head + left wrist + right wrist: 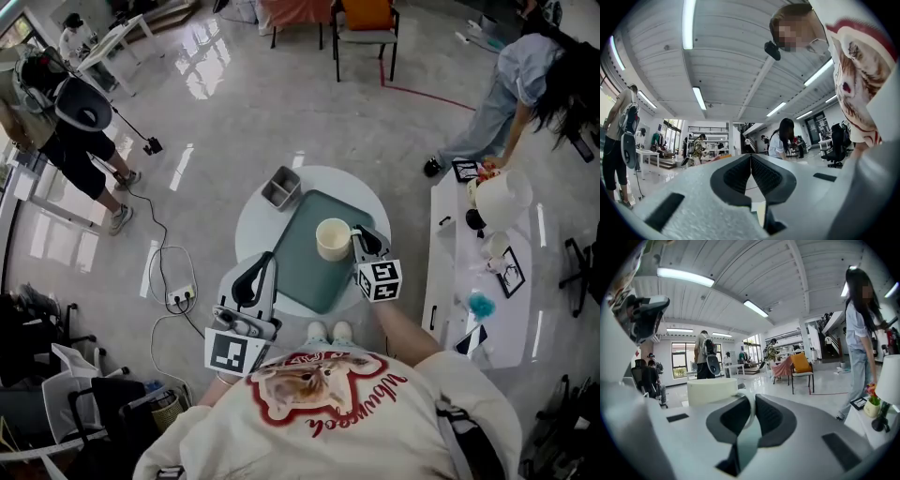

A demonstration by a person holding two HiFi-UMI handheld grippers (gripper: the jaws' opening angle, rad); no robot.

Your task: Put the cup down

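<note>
Right gripper (361,236) jaws are clamped on the cup (333,238) handle, left gripper (265,262) jaws closed. Set-down is judged underway. Release onto the centre tray (305,281) is needed.

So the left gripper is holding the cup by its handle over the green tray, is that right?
Not quite. It is the right gripper that holds the cup by its handle over the green tray; the right gripper view shows the handle between its jaws. The left gripper is shut on nothing.
</note>
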